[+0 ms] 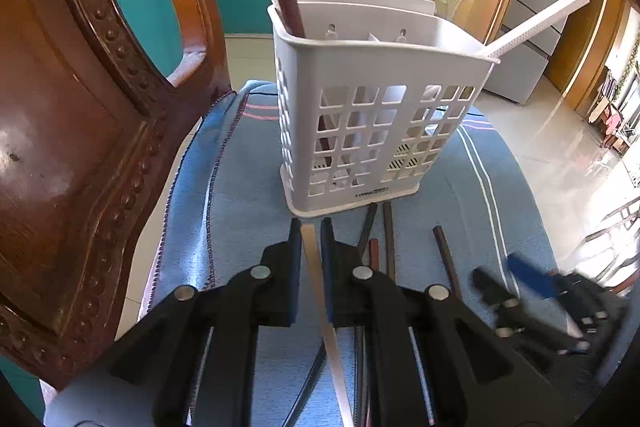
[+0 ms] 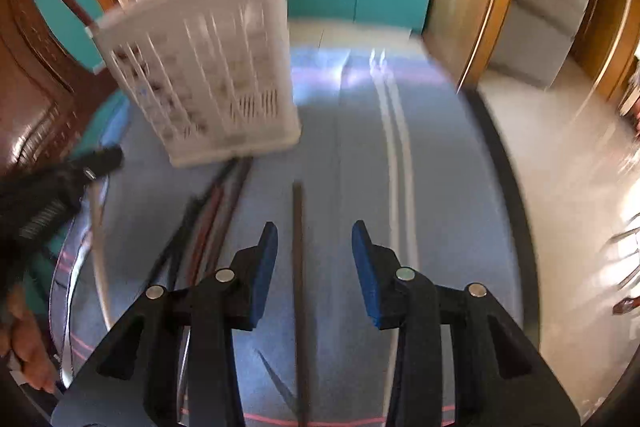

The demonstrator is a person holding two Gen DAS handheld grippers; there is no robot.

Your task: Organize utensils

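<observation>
Clamping a pale chopstick [image 1: 320,291], left tool [image 1: 311,227] nears basket [image 1: 380,75]; right tool [image 2: 315,227] spread.

1. The left wrist camera sits on the left gripper [image 1: 311,235]. It looks down and forward, close to the white utensil basket [image 1: 376,115].
2. The right wrist camera sits on the right gripper [image 2: 315,239], right of the basket [image 2: 208,67], blurry.
3. Both see the basket and blue cloth [image 1: 248,187] [image 2: 344,155].
</observation>
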